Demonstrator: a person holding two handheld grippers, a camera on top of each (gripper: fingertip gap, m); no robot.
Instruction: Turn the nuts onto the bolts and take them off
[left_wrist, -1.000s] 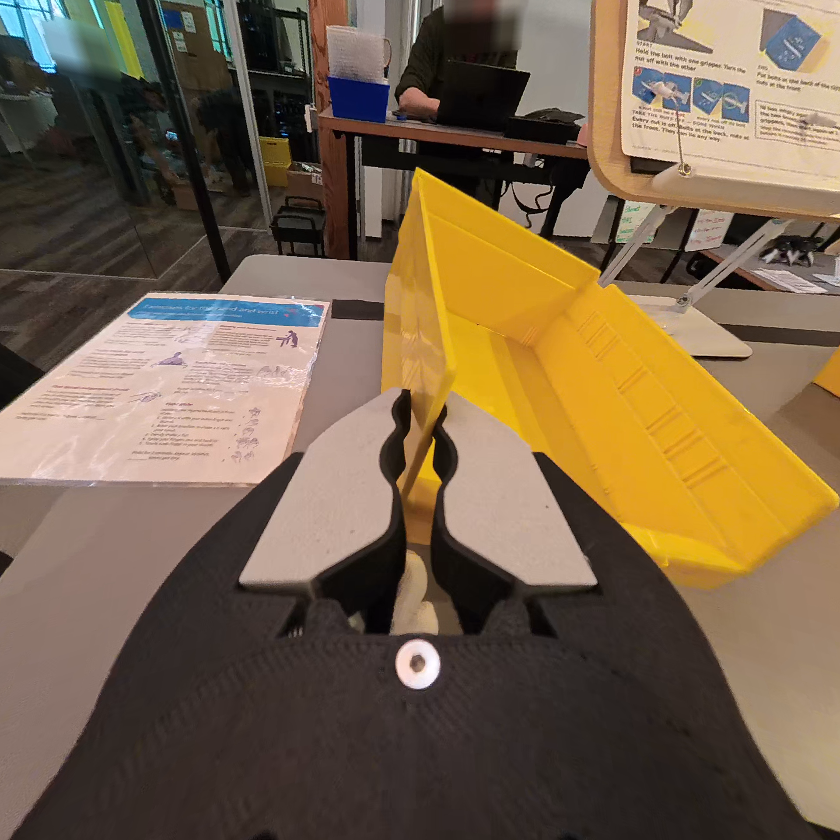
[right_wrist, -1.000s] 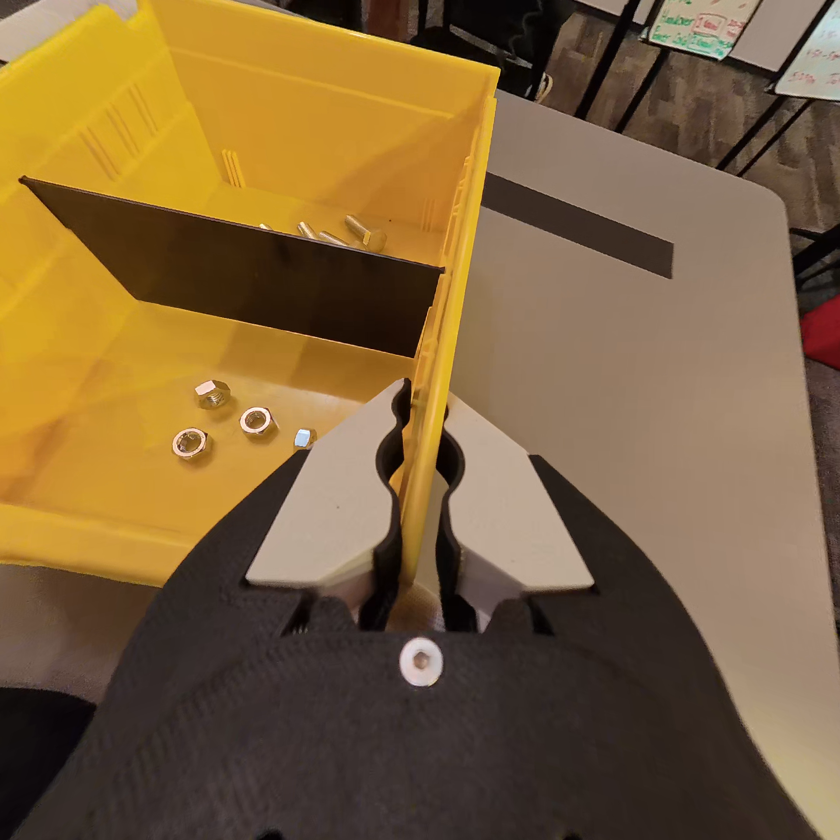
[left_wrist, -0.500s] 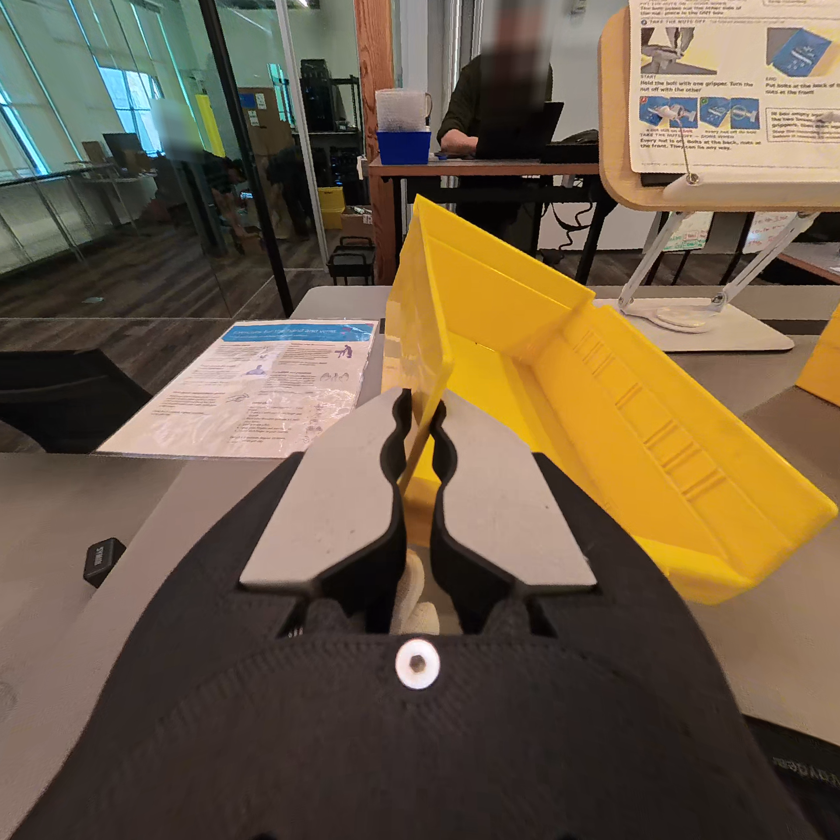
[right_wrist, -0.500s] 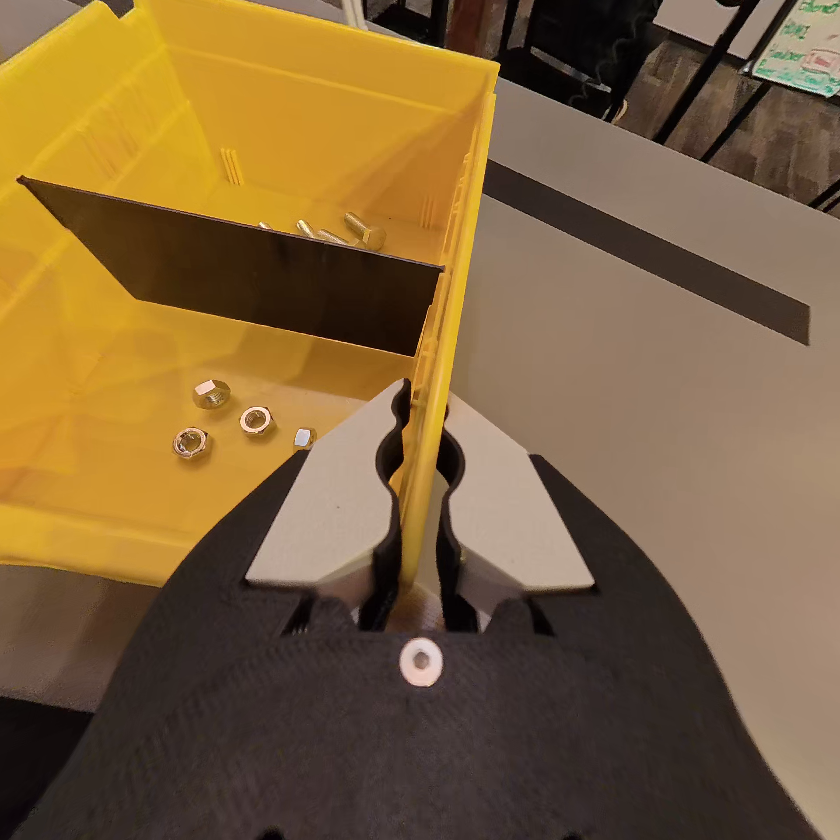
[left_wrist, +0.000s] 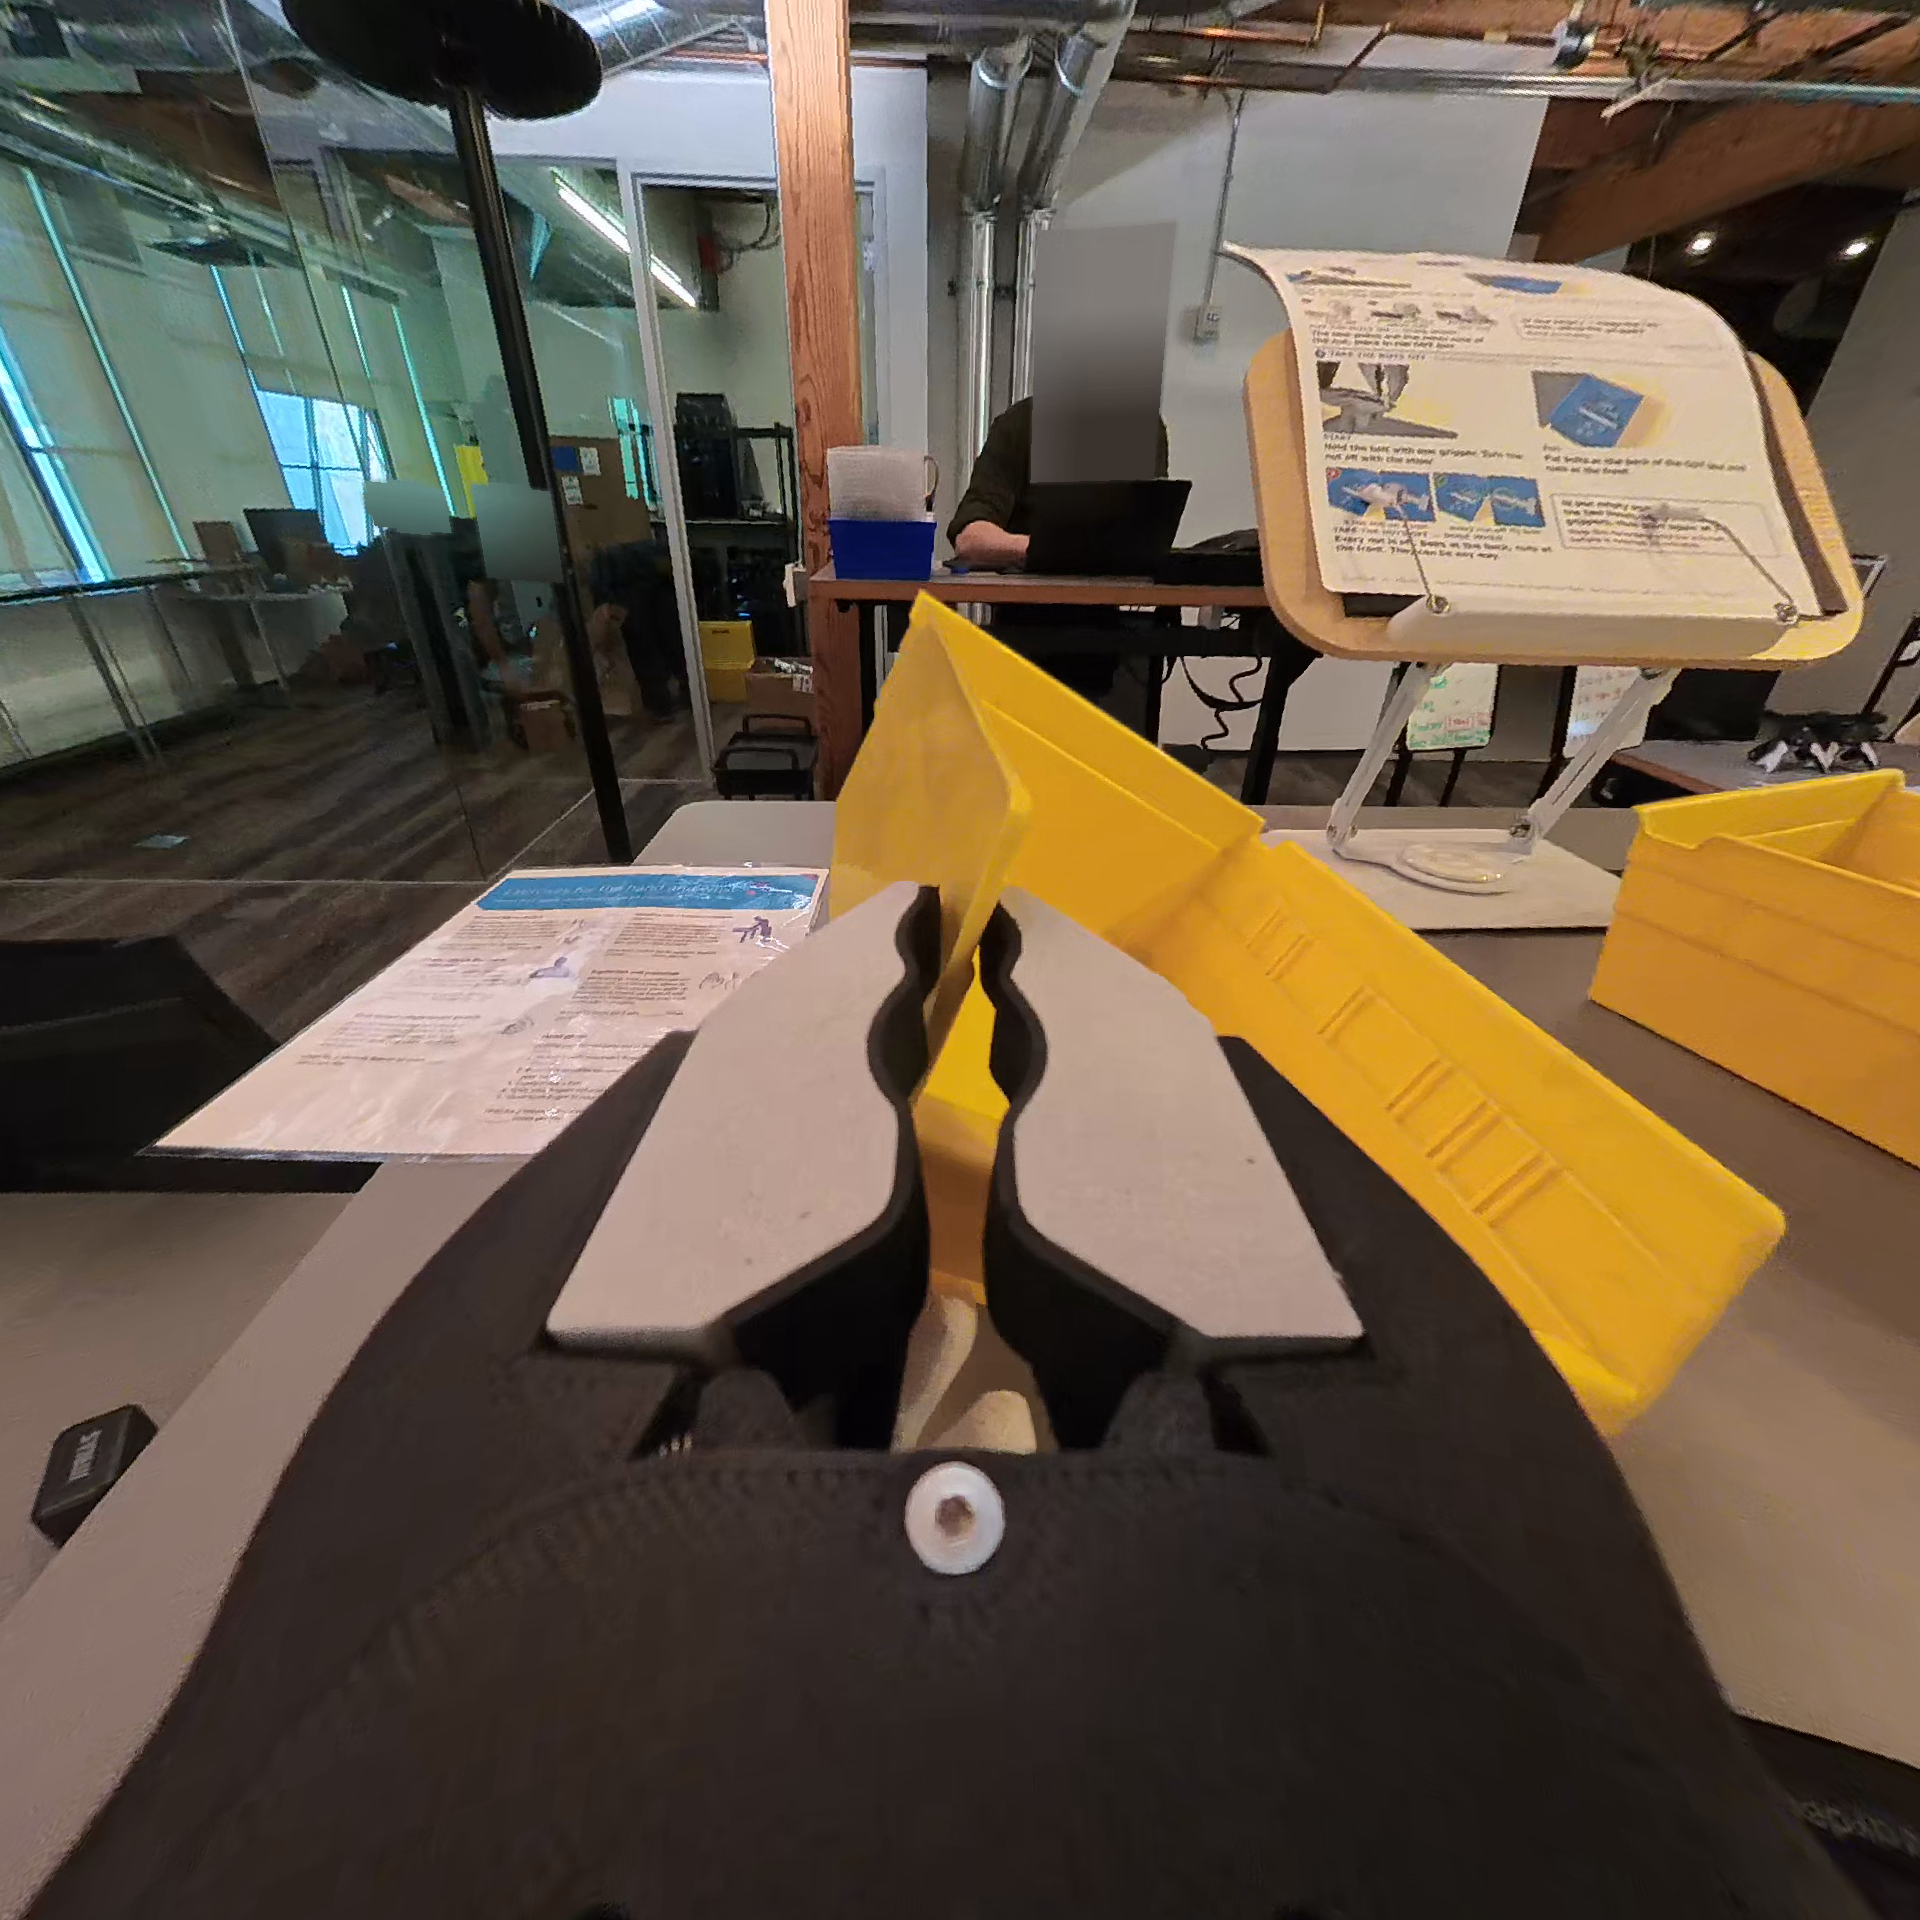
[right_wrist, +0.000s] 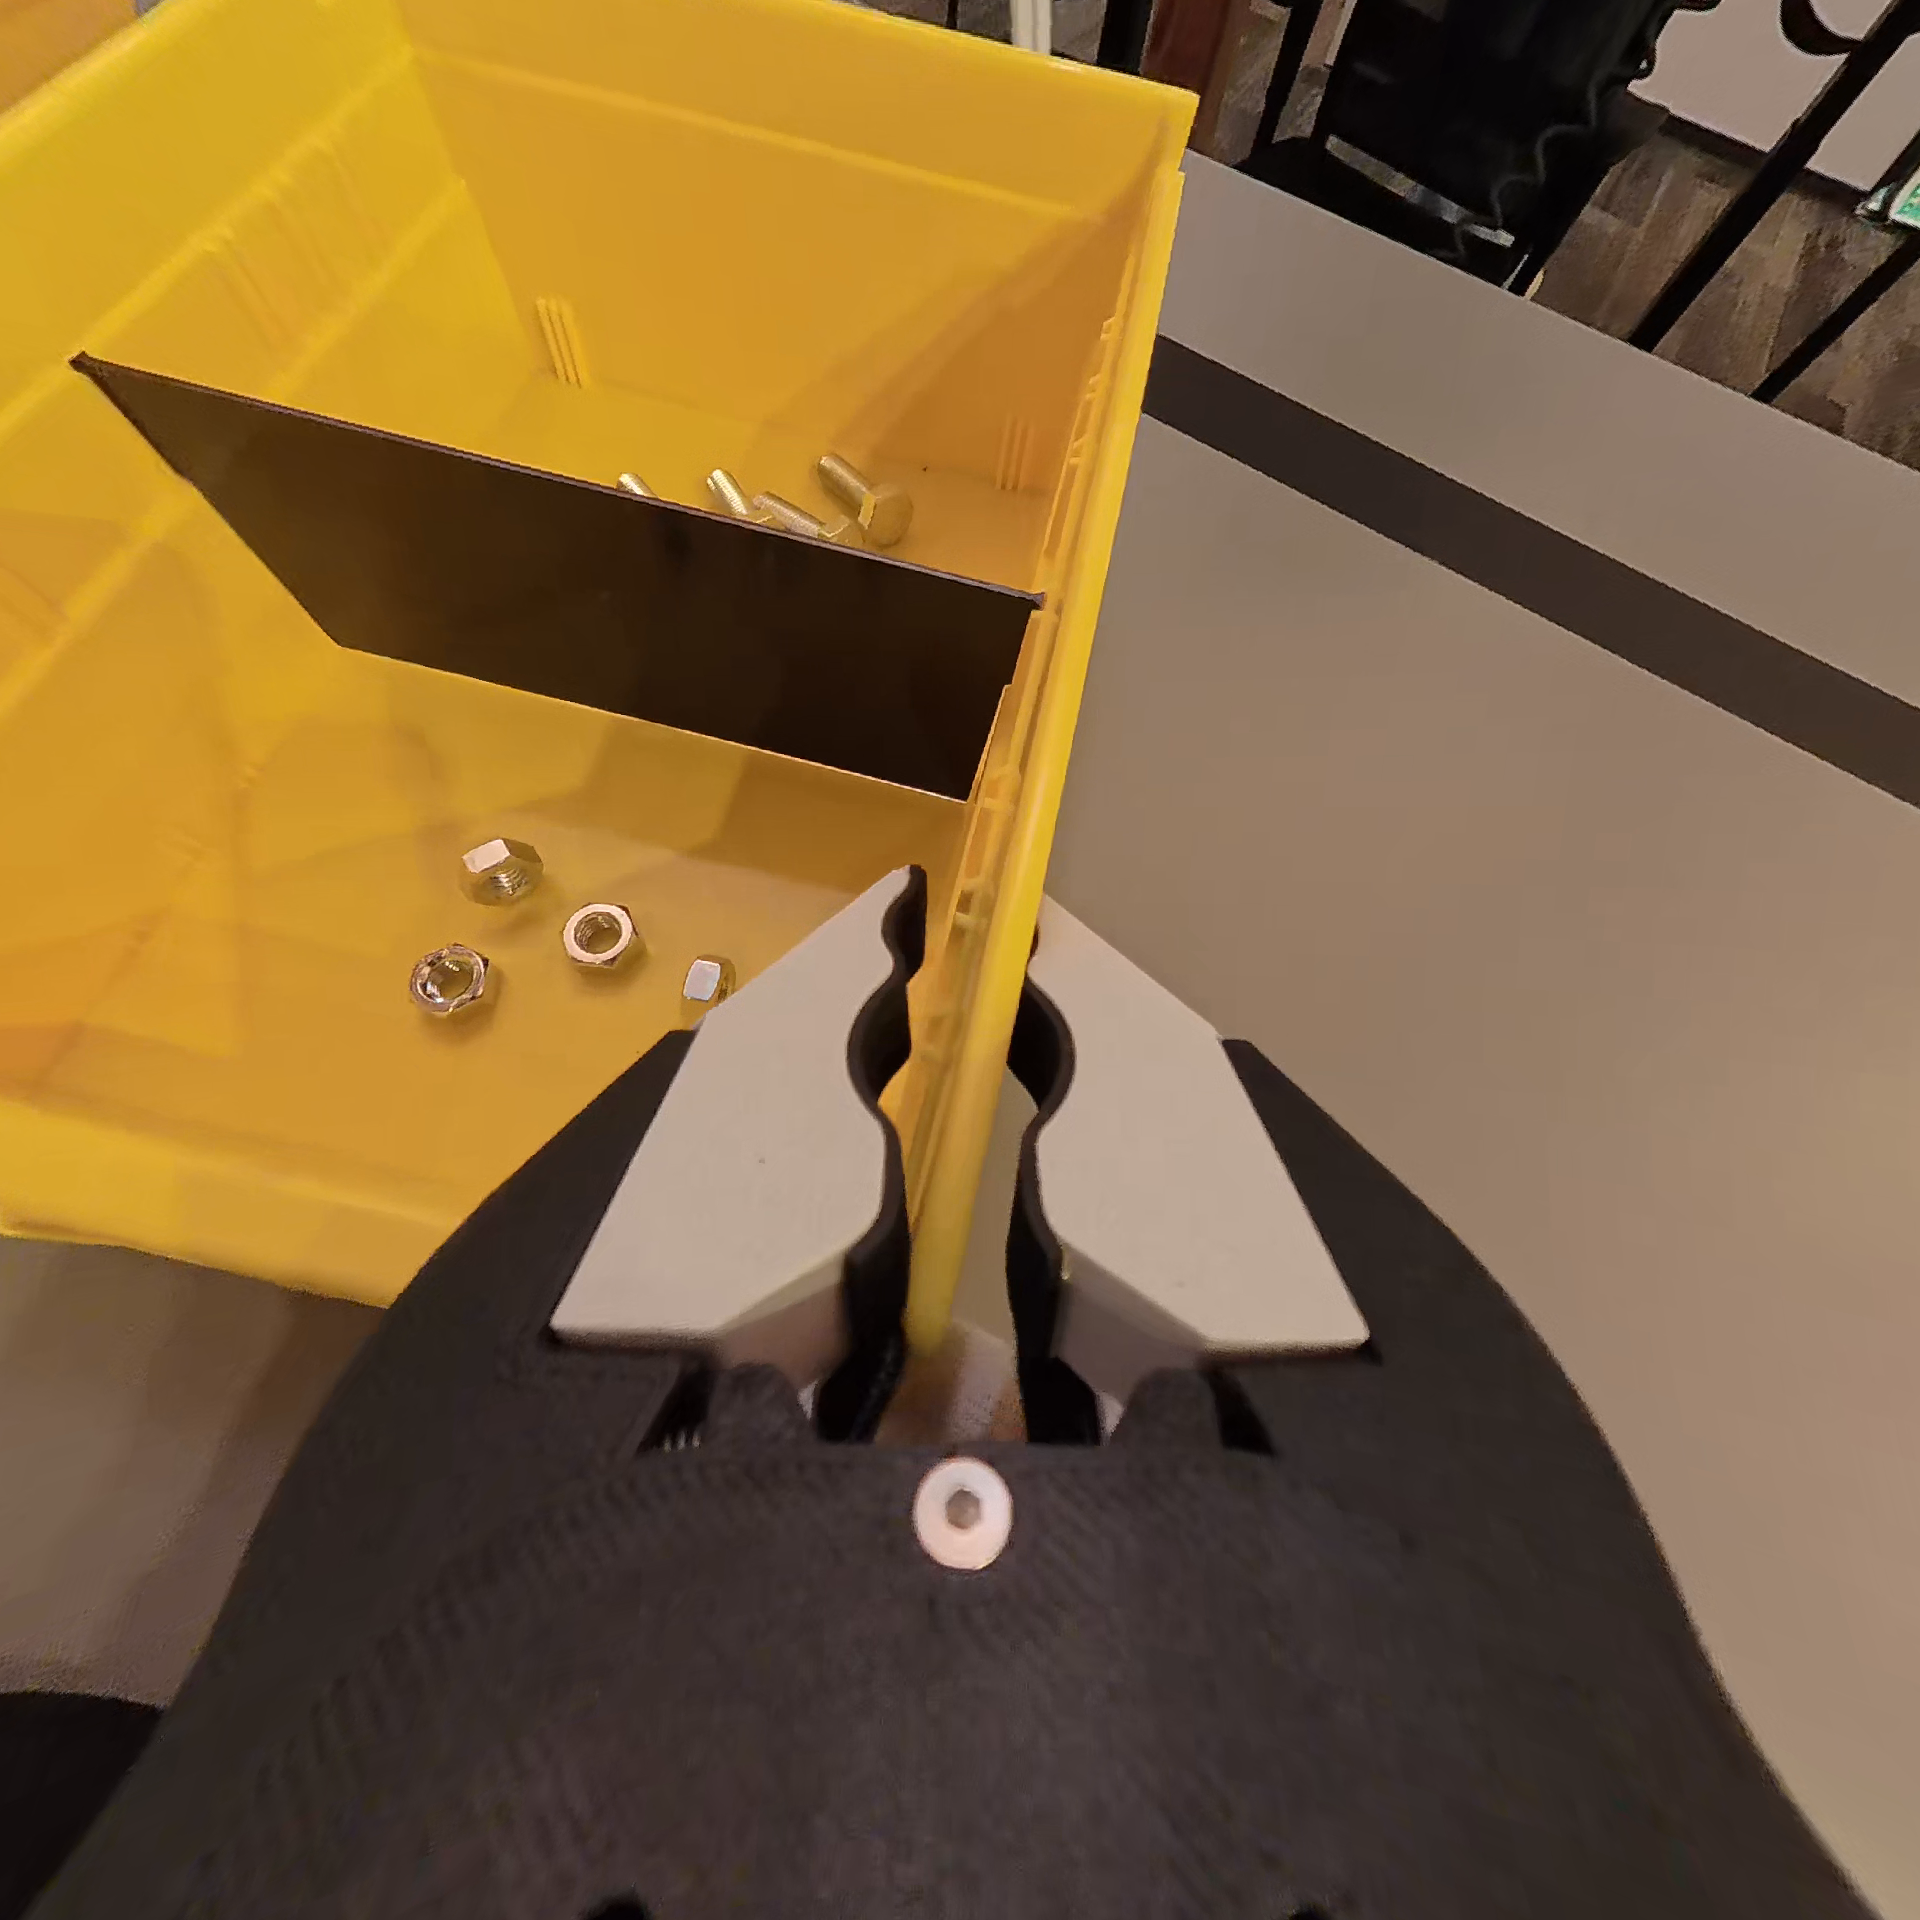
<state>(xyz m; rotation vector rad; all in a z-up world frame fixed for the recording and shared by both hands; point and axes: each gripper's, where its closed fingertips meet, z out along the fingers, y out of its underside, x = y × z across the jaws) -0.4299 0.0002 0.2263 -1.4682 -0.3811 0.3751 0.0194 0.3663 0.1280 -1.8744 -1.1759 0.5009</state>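
Note:
A yellow bin (right_wrist: 727, 208) with a black divider (right_wrist: 644, 613) holds several loose nuts (right_wrist: 597, 935) in its near compartment and several bolts (right_wrist: 862, 504) behind the divider. My right gripper (right_wrist: 971, 925) is shut on the bin's right wall. My left gripper (left_wrist: 961, 935) is shut on the left wall of the same bin (left_wrist: 1403, 1060), which is held tilted above the grey table (left_wrist: 1766, 1455).
A laminated instruction sheet (left_wrist: 540, 1008) lies left of the bin. A second yellow bin (left_wrist: 1766, 935) stands at the right. A stand with an instruction page (left_wrist: 1538, 457) is behind. A person sits at a far desk. Black tape (right_wrist: 1558, 540) crosses the table. The left gripper's tips are roughly 60 centimeters from the right gripper's.
Both grippers have lifted the bin and drawn it back toward the table's near edge. The left view has tipped up, so more of the room and the second bin show.

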